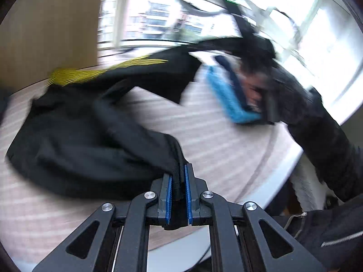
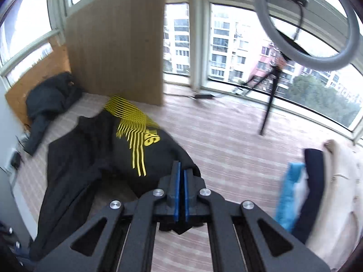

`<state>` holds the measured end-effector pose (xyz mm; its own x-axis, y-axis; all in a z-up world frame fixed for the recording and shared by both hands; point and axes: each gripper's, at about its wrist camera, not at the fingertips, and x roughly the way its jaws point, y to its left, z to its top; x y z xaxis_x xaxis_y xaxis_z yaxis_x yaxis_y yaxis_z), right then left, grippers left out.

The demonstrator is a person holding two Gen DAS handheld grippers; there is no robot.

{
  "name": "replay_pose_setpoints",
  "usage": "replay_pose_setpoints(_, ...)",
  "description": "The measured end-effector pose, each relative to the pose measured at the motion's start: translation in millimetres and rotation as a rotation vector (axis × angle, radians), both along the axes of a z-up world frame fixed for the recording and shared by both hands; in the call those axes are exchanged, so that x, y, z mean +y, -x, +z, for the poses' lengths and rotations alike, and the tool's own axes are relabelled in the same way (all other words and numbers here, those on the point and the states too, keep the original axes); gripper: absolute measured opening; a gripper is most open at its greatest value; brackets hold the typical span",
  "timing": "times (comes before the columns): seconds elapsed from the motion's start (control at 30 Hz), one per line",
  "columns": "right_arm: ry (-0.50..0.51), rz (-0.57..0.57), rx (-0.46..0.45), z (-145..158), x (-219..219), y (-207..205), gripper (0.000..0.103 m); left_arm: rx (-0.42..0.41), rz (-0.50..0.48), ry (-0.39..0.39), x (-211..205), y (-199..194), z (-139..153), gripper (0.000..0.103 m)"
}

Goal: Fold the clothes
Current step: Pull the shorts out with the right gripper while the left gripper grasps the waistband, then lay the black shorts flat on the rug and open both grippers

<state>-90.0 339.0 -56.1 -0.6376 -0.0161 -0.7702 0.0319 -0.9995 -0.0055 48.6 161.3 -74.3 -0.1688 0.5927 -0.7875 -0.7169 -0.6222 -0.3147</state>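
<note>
On striped cloth | black garment (image 2: 95,158) (yellow print) | left gripper (image 1: 179,176), right gripper (image 2: 180,172) each clamp its edge

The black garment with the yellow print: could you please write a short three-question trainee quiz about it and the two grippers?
1. True or false: the left gripper is shut on an edge of the black garment.
2. What colour are the pads of the right gripper?
3. In the right wrist view, the yellow print lies: A) face up B) hidden underneath

Key: 1 true; 2 blue; 3 A
</note>
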Motion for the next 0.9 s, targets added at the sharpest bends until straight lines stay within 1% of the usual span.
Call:
replay_pose_setpoints(0.03, -0.004, -0.003, -0.027, -5, 13, -2, 0.003, -0.011, -0.023, 0.004, 20, -7, -2, 0.011)
replay_pose_setpoints(0.07, -0.007, -0.004, -0.054, -9, 25, -5, 0.003, -0.040, -0.046, 0.013, 39, -13, -5, 0.016)
replay_pose_setpoints(0.1, -0.009, -0.001, -0.081, -13, 34, -9, 0.004, -0.077, -0.073, 0.026, 57, -19, -9, 0.016)
replay_pose_setpoints(0.17, -0.027, -0.016, -0.094, -16, 46, -24, 0.007, -0.097, -0.094, 0.049, 65, -26, -10, 0.016)
replay_pose_setpoints(0.2, -0.029, -0.013, -0.086, -15, 49, -34, 0.011, -0.101, -0.101, 0.060, 67, -29, -9, 0.017)
replay_pose_setpoints(0.23, -0.022, -0.017, -0.078, -10, 53, -46, 0.015, -0.101, -0.096, 0.067, 61, -29, -6, 0.020)
replay_pose_setpoints(0.27, -0.008, -0.016, -0.075, -8, 57, -55, 0.027, -0.099, -0.085, 0.071, 49, -27, -2, 0.025)
replay_pose_setpoints(0.3, 0.024, -0.018, -0.064, -4, 60, -67, 0.035, -0.085, -0.068, 0.080, 31, -23, 2, 0.029)
replay_pose_setpoints(0.33, 0.051, -0.030, -0.054, -4, 61, -69, 0.037, -0.065, -0.047, 0.092, 8, -18, 7, 0.034)
replay_pose_setpoints(0.37, 0.091, -0.035, -0.048, -2, 64, -81, 0.038, -0.045, -0.027, 0.104, -15, -13, 11, 0.037)
replay_pose_setpoints(0.4, 0.130, -0.025, -0.051, 1, 59, -88, 0.039, -0.021, -0.002, 0.131, -37, -1, 9, 0.038)
replay_pose_setpoints(0.47, 0.192, -0.029, -0.055, 0, 57, -111, 0.041, 0.058, 0.084, 0.232, -90, 27, 2, 0.038)
replay_pose_setpoints(0.53, 0.232, -0.047, -0.075, -8, 48, -129, 0.043, 0.114, 0.160, 0.316, -135, 51, -8, 0.038)
replay_pose_setpoints(0.57, 0.243, -0.067, -0.087, -13, 43, -136, 0.043, 0.119, 0.197, 0.342, -161, 66, -15, 0.038)
replay_pose_setpoints(0.63, 0.266, -0.106, -0.110, -22, 32, -148, 0.043, 0.082, 0.233, 0.343, -202, 97, -30, 0.038)
replay_pose_setpoints(0.73, 0.301, -0.164, -0.145, -37, 15, -166, 0.043, 0.040, 0.230, 0.321, -233, 131, -57, 0.038)
replay_pose_setpoints(0.83, 0.335, -0.222, -0.180, -52, -1, -185, 0.043, 0.032, 0.144, 0.323, -235, 156, -83, 0.038)
replay_pose_setpoints(0.9, 0.358, -0.262, -0.203, -62, -12, -197, 0.043, 0.044, 0.067, 0.343, -231, 166, -96, 0.038)
